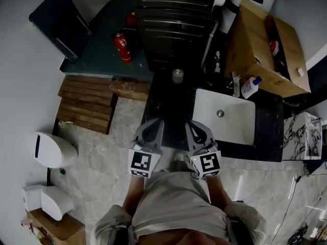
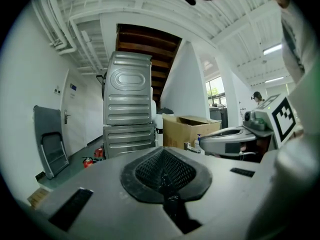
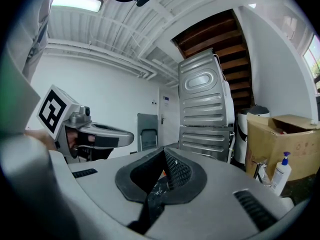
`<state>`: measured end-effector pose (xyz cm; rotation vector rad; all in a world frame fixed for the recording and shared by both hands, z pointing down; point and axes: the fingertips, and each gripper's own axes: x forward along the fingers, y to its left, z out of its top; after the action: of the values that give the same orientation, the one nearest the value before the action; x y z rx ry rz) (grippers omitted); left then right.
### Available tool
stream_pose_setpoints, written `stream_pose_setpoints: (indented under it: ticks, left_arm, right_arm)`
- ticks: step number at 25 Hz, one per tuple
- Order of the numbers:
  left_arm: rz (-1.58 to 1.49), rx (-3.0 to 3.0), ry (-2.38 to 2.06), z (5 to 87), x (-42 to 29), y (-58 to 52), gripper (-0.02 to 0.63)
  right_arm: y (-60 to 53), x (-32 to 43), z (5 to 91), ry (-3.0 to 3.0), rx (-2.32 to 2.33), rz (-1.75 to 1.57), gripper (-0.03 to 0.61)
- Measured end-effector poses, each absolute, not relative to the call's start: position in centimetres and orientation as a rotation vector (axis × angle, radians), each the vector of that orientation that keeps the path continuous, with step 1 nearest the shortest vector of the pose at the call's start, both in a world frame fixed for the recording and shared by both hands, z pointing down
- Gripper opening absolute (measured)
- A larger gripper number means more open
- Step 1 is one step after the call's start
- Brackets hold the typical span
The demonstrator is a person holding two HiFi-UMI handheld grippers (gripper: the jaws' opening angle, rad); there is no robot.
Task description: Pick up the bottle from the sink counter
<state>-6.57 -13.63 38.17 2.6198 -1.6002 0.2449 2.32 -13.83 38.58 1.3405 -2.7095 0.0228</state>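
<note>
Both closed, left gripper (image 1: pixel 153 123), right gripper (image 1: pixel 193 124), bottle (image 1: pixel 250 88) beside sink (image 1: pixel 209 122)

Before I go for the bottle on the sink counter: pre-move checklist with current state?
1. Bottle located, upright on the counter by the sink: ok.
2. Right gripper jaws apart for the grasp: not ok, they are together with nothing between them.
3. Left gripper empty: ok, jaws together.
4. Right gripper lined up on bottle: not ok, the bottle sits far right in the right gripper view.
5. Room around bottle: cannot tell, the faucet stands close beside it.
</note>
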Motion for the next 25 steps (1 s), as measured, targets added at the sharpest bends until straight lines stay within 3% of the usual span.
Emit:
stream_pose_setpoints:
  ticks: [25]
  left_arm:
    - [0.297, 2.568, -1.579, 40.5, -4.5, -20.6, 0.000]
  right_arm:
    - [-20.7, 4.9, 41.1, -2.674, 1.349, 0.122, -0.005]
